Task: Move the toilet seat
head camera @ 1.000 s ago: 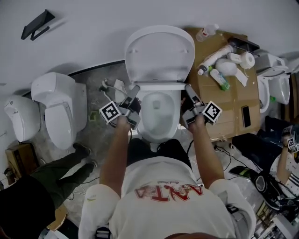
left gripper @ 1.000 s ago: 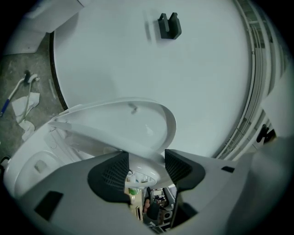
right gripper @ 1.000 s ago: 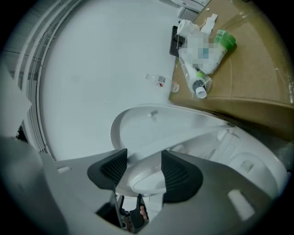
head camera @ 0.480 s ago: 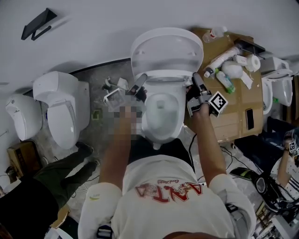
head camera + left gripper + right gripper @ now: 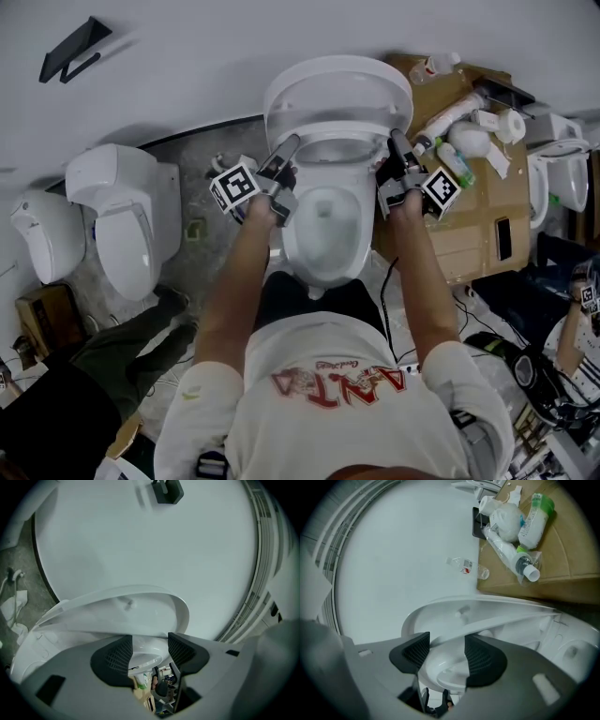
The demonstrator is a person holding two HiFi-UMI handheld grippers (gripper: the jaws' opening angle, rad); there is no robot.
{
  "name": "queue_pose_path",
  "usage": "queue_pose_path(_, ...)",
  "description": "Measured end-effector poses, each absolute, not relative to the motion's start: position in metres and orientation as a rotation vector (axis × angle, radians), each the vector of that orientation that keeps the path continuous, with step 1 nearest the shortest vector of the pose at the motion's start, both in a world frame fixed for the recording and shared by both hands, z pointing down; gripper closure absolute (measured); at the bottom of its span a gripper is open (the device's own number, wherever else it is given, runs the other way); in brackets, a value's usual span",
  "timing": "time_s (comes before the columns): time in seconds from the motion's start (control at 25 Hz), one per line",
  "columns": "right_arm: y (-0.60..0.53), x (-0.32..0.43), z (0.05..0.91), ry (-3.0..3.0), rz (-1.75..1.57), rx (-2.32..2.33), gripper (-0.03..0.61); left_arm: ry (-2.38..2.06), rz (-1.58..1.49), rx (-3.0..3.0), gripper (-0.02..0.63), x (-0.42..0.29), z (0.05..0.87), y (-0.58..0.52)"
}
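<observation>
**Head view.** Clamping with both tongs: left gripper (image 5: 289,142) biting the left side edge of the toilet seat (image 5: 281,101), right gripper (image 5: 396,139) biting the right side edge, each pair of jaws parted only by the rim's thickness. Seat tilting up off the bowl (image 5: 323,230), leaning toward the wall. Leaving little room on the right, with a cardboard box (image 5: 473,202) just beside the bowl and bottles (image 5: 441,159) lying on it near the right gripper. Leaving more open floor on the left, between the bowl and a second toilet (image 5: 122,220). Cutting off the bowl's foot behind the person's own body.

**Left gripper view.** Pinching the toilet seat (image 5: 140,599) by its curved rim with the left gripper (image 5: 150,641), the rim filling the gap between the dark ribbed pads (image 5: 119,656). Opening onto pale wall above, with a black bracket (image 5: 167,490) well apart at the top. Hiding the seat's lower part behind the gripper body. Blurring the clutter below the pads past telling.

**Right gripper view.** Pinching the toilet seat (image 5: 487,609) the same way with the right gripper (image 5: 447,644), white rim pressing against both pads (image 5: 480,658). Crowding in at upper right with the cardboard box (image 5: 562,573) and bottles (image 5: 534,515). Lying apart from the box, a small clear bottle (image 5: 468,567). Cropping the bowl (image 5: 572,648) at the right edge.
</observation>
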State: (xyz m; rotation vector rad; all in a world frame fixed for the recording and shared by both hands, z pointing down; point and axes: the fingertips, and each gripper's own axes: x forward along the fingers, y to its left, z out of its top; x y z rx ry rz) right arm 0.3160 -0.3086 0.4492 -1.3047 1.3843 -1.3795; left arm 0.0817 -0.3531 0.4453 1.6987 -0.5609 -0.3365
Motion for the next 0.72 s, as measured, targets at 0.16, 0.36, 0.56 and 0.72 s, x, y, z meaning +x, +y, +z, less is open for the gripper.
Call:
queue_pose_path(0.16,-0.315,0.318,0.45,1.37,-1.39,-1.299,0.351,-0.589,-0.339,1.703,0.373,0.083,0.447,-0.361)
queue_pose_path(0.36,-0.315,0.318,0.448,1.363,-1.404,-1.272,0.356,-0.572,-0.324,1.727,0.374,0.086,0.441,-0.356)
queue_pose_path(0.56,-0.289,0.312,0.432,1.473,-1.366,-1.266,0.506,-0.566,-0.264,1.833,0.376,0.076,0.424,-0.329)
queue_pose_path(0.72,-0.259,0.304,0.407,1.678,-1.297,-1.347,0.575,-0.609,-0.266,1.926,0.494,0.058,0.397,-0.293)
